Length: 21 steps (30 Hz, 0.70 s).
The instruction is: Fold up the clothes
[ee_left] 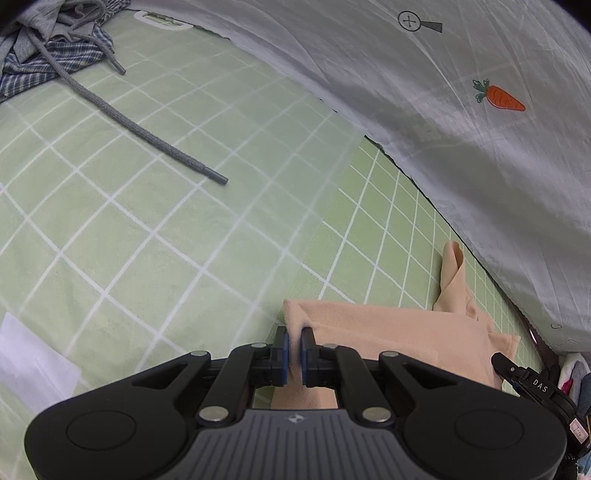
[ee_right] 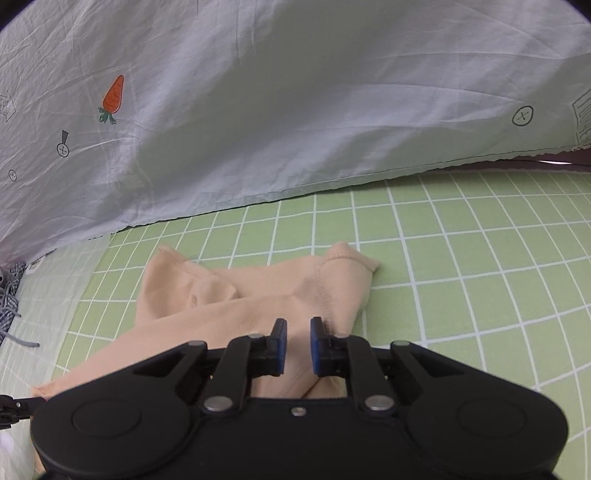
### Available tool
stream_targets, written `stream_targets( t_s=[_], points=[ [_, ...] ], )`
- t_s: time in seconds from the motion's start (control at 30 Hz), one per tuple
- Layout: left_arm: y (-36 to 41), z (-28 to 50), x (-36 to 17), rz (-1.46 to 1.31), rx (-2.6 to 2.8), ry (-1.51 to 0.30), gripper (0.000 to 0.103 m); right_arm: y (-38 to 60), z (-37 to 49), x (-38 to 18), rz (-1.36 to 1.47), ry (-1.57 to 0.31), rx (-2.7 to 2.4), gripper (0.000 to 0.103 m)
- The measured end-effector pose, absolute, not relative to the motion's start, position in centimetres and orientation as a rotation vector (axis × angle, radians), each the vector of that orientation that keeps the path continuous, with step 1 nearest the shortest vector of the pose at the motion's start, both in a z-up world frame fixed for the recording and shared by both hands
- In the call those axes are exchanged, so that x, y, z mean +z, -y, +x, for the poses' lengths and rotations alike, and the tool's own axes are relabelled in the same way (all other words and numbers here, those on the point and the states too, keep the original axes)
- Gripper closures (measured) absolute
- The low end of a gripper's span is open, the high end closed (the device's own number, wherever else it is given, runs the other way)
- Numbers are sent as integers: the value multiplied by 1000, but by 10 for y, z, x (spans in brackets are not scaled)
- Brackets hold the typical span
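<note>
Left wrist view showed the left gripper (ee_left: 294, 341) clamped on the peach knit garment's (ee_left: 399, 332) corner; the right gripper (ee_right: 294, 341) stood apart, best pinching before lifting evenly.

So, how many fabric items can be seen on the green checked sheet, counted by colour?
Peach: 1, the peach garment, pinched by the left hand-held gripper, with the right hand-held gripper over it.
Grey: 1, the grey hoodie with its drawstring.
Blue plaid: 1, the plaid shirt.
White: 1, the white cloth.
Total: 4
</note>
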<state>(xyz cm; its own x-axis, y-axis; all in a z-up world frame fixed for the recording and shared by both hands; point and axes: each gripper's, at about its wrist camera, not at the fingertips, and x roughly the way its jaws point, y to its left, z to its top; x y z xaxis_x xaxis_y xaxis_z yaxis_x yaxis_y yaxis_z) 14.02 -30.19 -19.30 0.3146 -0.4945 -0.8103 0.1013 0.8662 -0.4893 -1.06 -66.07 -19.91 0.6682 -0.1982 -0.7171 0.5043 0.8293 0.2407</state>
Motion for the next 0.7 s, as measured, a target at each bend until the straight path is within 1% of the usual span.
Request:
stream_targets(
  t_s=[0.03, 0.07, 0.2, 0.37, 0.5, 0.53, 0.57, 0.6, 0.63, 0.67, 0.7],
  points=[
    [301, 140, -194, -397, -408, -1201, 96, 660, -13, -197, 453, -736, -416, 82],
    [301, 140, -194, -410, -415, -1208, 96, 658, -16, -195, 457, -730, -420, 78],
    [300, 137, -197, -518, -474, -1254, 96, 655, -35, -187, 475, -710, -445, 75],
    [298, 127, -209, -784, -536, -1312, 96, 652, -66, -178, 516, -701, -467, 75],
    [302, 123, -204, -706, -495, -1292, 94, 636, -78, -166, 476, -692, -447, 72],
    [302, 123, -201, -678, -482, -1282, 87, 632, -77, -164, 470, -688, -433, 72],
    [302, 123, -198, -649, -463, -1270, 73, 628, -74, -162, 464, -686, -419, 69],
    [303, 123, -194, -613, -438, -1256, 64, 624, -71, -161, 458, -684, -406, 62],
    [303, 123, -190, -581, -417, -1242, 45, 620, -65, -160, 451, -681, -390, 57],
    [302, 122, -186, -544, -392, -1219, 29, 615, -60, -160, 445, -676, -374, 44],
    [301, 121, -182, -506, -365, -1193, 23, 610, -54, -160, 439, -671, -358, 30]
  ],
)
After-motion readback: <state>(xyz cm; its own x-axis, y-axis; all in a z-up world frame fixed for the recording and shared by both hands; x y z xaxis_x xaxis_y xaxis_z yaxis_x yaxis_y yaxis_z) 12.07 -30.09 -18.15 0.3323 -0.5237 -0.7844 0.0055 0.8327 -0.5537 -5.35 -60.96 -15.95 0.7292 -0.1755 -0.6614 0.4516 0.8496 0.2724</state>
